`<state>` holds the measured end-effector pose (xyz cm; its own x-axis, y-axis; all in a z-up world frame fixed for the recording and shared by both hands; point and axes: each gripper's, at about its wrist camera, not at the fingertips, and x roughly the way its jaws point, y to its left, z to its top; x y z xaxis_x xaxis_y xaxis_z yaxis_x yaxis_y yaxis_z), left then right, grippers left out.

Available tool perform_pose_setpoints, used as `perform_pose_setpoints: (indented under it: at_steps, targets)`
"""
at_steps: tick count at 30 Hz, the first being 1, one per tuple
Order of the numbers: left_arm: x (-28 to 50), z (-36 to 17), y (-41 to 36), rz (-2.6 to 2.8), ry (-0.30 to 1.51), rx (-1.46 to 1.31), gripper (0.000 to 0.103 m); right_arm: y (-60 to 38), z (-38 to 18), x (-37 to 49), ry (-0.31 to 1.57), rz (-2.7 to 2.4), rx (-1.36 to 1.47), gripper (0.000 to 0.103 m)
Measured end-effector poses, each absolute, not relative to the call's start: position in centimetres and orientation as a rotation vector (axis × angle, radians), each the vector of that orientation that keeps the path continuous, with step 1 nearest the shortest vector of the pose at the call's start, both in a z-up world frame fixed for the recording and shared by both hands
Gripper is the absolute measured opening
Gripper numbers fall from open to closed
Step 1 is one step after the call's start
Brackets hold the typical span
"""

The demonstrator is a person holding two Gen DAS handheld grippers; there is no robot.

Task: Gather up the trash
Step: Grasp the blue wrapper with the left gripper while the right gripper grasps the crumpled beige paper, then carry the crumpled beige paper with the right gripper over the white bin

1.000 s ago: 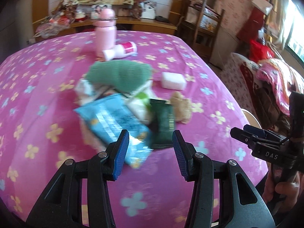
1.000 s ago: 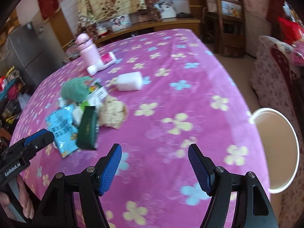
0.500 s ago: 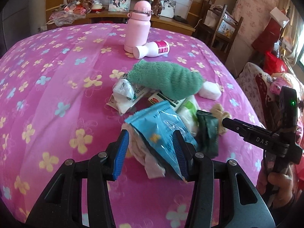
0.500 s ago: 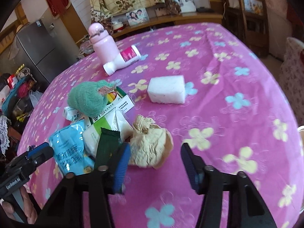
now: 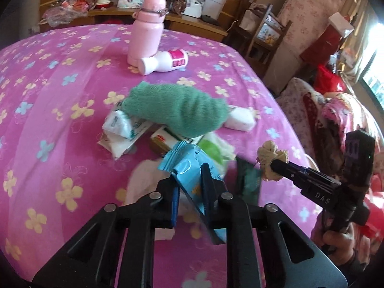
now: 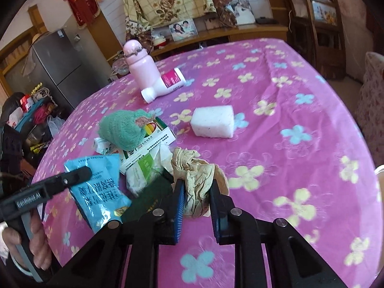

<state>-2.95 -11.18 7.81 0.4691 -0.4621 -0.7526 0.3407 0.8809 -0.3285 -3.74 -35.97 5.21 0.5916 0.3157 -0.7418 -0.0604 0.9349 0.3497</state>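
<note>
While both grippers are pinching trash at the near edge of the pile on the pink table (image 6: 300,100), the left gripper (image 5: 189,192) is squeezing the blue packet (image 5: 192,168) by one thin corner and the right gripper (image 6: 195,204) is clamping the crumpled tan wad (image 6: 195,180), so the slick packet is likely slipping or dragging the dark green wrapper (image 6: 148,199) along if lifted fast. Both tools are pointing steeply down and away, held side by side, left and right.

left fingers (image 5: 189,187) closed on blue packet (image 5: 192,168), right fingers (image 6: 195,199) on crumpled paper (image 6: 196,175)
</note>
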Motion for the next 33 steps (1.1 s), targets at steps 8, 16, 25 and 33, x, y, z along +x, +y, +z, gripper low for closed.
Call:
perform_pose_setpoints:
  at_steps: [8,16,25,33]
  targets:
    - [-5.8,12.3,-12.8,-0.567,0.901,-0.129,0.012,-38.2,7.9,-7.6,0.857,0.199,0.291,0.019]
    - [-7.4,14.3,-16.4,-0.641,0.877,-0.114,0.012,-41.9,9.0,-10.7,0.842,0.136,0.308,0.019]
    - [-8.8,15.1,-19.7,-0.672,0.849,-0.052,0.012,-45.1,9.5,-12.9,0.827,0.076,0.326,0.019]
    - [-9.7,15.6,-22.6,-0.714,0.834,-0.014,0.012,-47.1,9.7,-13.9,0.826,0.026,0.334,0.019]
